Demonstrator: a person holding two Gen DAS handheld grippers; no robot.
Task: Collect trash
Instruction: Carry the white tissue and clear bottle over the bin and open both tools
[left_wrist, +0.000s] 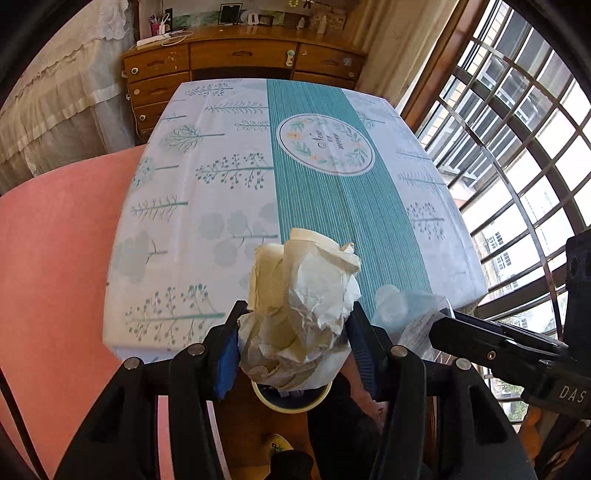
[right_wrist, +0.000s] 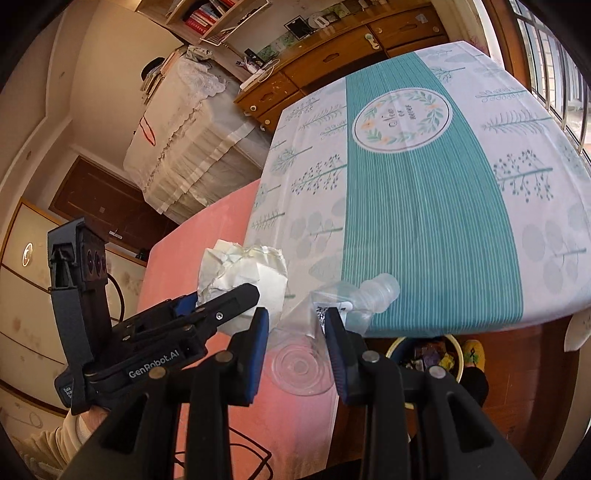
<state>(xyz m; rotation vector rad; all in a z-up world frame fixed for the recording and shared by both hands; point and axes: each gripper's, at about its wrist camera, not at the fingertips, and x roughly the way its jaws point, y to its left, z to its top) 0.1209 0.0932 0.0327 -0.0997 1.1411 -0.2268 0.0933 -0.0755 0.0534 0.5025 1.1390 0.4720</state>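
Note:
My left gripper (left_wrist: 293, 325) is shut on a big wad of crumpled white and cream paper (left_wrist: 303, 306), held in the air just off the near edge of the table, above a yellow-rimmed bin (left_wrist: 291, 404). The wad also shows in the right wrist view (right_wrist: 243, 280). My right gripper (right_wrist: 297, 321) is shut on a clear plastic bottle (right_wrist: 306, 354) with a printed label, its neck (right_wrist: 380, 290) pointing toward the table. The bottle shows in the left wrist view (left_wrist: 406, 310) beside the wad. The bin with coloured scraps shows in the right wrist view (right_wrist: 428, 360), below and right of the bottle.
The table wears a white and teal cloth (left_wrist: 314, 206) with a round emblem. A pink chair or cushion (left_wrist: 55, 277) stands to the left. A wooden dresser (left_wrist: 240, 62) is beyond the table, a barred window (left_wrist: 517, 147) on the right. A yellow slipper (right_wrist: 472, 350) lies by the bin.

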